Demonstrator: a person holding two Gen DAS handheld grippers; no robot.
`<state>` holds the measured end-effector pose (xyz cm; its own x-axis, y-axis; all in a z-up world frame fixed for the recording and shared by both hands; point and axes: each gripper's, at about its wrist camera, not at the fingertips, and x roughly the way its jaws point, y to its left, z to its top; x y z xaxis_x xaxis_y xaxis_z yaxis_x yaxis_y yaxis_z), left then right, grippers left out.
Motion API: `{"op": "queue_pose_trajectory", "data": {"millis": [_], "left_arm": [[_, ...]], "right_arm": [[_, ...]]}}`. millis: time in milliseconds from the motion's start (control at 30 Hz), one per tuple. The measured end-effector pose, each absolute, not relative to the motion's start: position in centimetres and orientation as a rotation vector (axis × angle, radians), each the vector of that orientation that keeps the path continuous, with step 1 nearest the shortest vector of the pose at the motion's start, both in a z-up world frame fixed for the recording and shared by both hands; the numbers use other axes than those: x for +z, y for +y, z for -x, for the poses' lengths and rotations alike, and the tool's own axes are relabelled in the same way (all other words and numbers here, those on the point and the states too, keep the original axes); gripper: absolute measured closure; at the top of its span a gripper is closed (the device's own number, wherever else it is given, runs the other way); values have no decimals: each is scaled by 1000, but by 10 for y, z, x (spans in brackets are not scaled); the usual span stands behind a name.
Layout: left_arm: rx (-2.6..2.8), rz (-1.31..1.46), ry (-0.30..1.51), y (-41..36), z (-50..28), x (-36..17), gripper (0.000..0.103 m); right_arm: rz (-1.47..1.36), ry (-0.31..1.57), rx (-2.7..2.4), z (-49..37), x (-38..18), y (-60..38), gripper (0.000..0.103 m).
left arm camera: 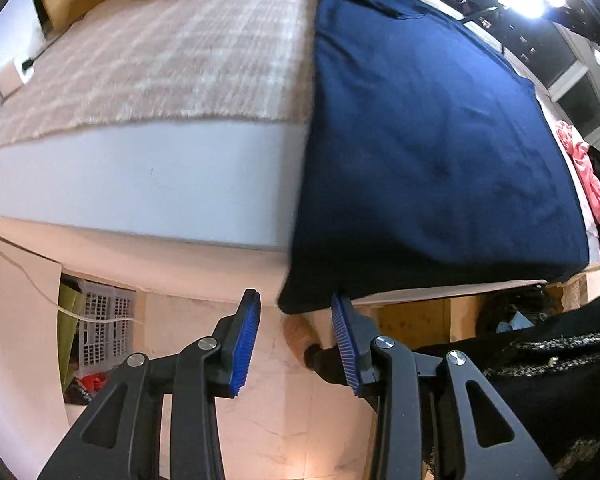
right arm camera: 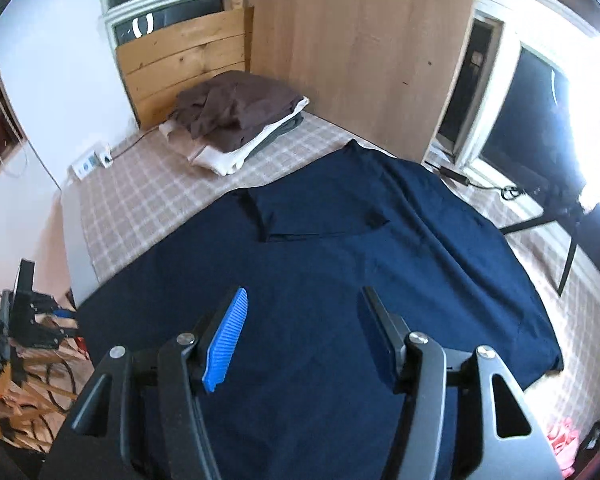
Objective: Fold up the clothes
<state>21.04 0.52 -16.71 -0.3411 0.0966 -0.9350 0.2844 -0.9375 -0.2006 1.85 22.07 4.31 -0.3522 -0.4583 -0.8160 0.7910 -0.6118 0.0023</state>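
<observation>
- navy garment [right arm camera: 320, 248] spread on the plaid-covered bed [right arm camera: 140, 200], ahead of both grippers
- left gripper [left arm camera: 296, 344] fingers apart, empty
- right gripper [right arm camera: 300, 336] fingers apart, empty
- folded pile [right arm camera: 236, 128] beyond, by the wooden headboard [right arm camera: 180, 64]

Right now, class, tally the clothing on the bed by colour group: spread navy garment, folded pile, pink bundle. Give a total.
Navy garment, spread flat: 1
Folded pile, brown on top: 1
Pink bundle, crumpled: 1
Total: 3

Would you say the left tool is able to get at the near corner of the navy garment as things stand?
Probably yes. The left tool is open, and the navy garment has its corner hanging over the bed edge just beyond the tool's right fingertip. Nothing lies between them.
</observation>
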Motion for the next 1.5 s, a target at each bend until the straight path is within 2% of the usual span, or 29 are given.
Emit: {"op": "queue_pose_trajectory", "data": {"millis": [233, 267, 300, 433, 867, 967, 1100, 1133, 1167, 1200, 1233, 1367, 1500], "left_arm": [[-2486, -1671, 543, 0, -204, -178, 68], [-2494, -1671, 554, 0, -204, -179, 75], [-2501, -1663, 565, 0, -206, -178, 100], [-2540, -1617, 628, 2, -213, -167, 101], [-2654, -1601, 528, 5, -223, -121, 101], [-2685, -1606, 520, 0, -223, -115, 101], [-2688, -1626, 486, 3, -218, -111, 101], [-2693, -1623, 484, 3, -219, -110, 101], [-2699, -1619, 481, 4, -220, -108, 101], [-2706, -1613, 471, 5, -220, -106, 101], [-2713, -1606, 462, 7, -220, -103, 101], [-2713, -1569, 456, 11, -220, -96, 102], [-2691, -1554, 428, 26, -223, -86, 102]], "right_arm": [[-1073, 537, -2019, 0, 29, 173, 46], [-1087, 527, -2024, 7, 25, 163, 46], [-1101, 510, -2032, 15, 21, 153, 46], [-1188, 427, -2076, 59, -3, 102, 46], [-1571, 415, -2236, 166, -110, -18, 46], [-1634, 466, -2229, 170, -126, -28, 46], [-1658, 424, -2234, 173, -127, -23, 47], [-1663, 404, -2226, 174, -127, -20, 54], [-1656, 410, -2221, 174, -126, -18, 74], [-1649, 416, -2216, 175, -124, -16, 85], [-1647, 411, -2205, 175, -123, -13, 91], [-1676, 253, -2125, 182, -116, 11, 96], [-1640, 153, -2091, 181, -98, 39, 96]]}}
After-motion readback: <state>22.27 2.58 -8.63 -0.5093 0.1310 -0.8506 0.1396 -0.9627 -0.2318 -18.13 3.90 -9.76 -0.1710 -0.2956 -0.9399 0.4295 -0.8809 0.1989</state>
